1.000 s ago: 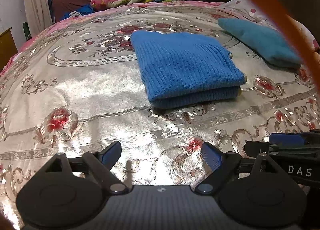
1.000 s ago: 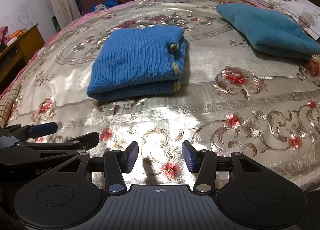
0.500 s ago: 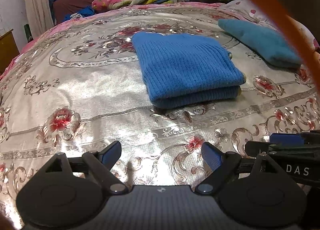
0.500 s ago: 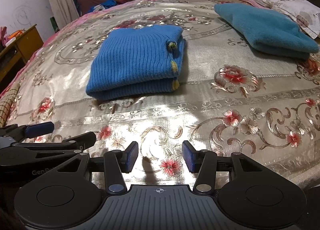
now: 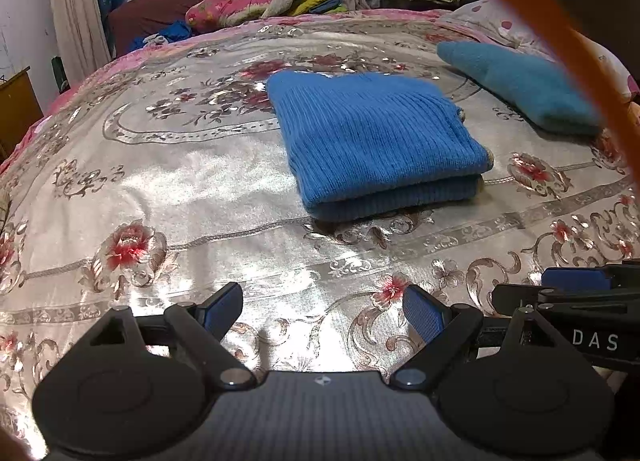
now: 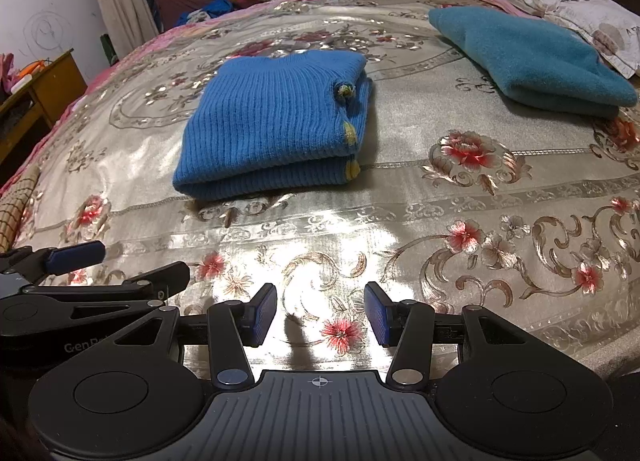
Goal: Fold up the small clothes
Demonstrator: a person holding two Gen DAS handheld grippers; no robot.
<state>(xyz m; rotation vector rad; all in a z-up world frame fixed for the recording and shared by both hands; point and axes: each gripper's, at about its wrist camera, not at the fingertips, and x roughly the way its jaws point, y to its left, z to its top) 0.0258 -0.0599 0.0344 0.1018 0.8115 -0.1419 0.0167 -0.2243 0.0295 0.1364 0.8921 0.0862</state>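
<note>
The left hand-held gripper (image 5: 322, 311) hovered over the near part of the bed, its jaws spread wide with nothing between them, only the shiny floral bedspread (image 5: 168, 181) showing in the gap. Ahead of it and a little to its right lay the blue knit sweater (image 5: 376, 141), folded into a neat stack of layers, flat on the bedspread and well apart from the fingertips. Just to the right of this gripper, at the edge of its view, the dark frame of the other tool showed.

The right hand-held gripper (image 6: 320, 313) hung beside the left one over the same near strip of the bed, its jaws partly apart and empty, its blue pads (image 6: 264, 313) facing each other over a red flower in the pattern. From it, the blue knit sweater (image 6: 272, 129) sat ahead and to its left, with small yellow patches showing along the folded edge on the sweater's right side. Farther ahead and to the right of this gripper rested a teal garment (image 6: 532, 57), also folded, well apart from the sweater and touching a patterned pillow (image 6: 576, 1) at the far right corner of the bed.
</note>
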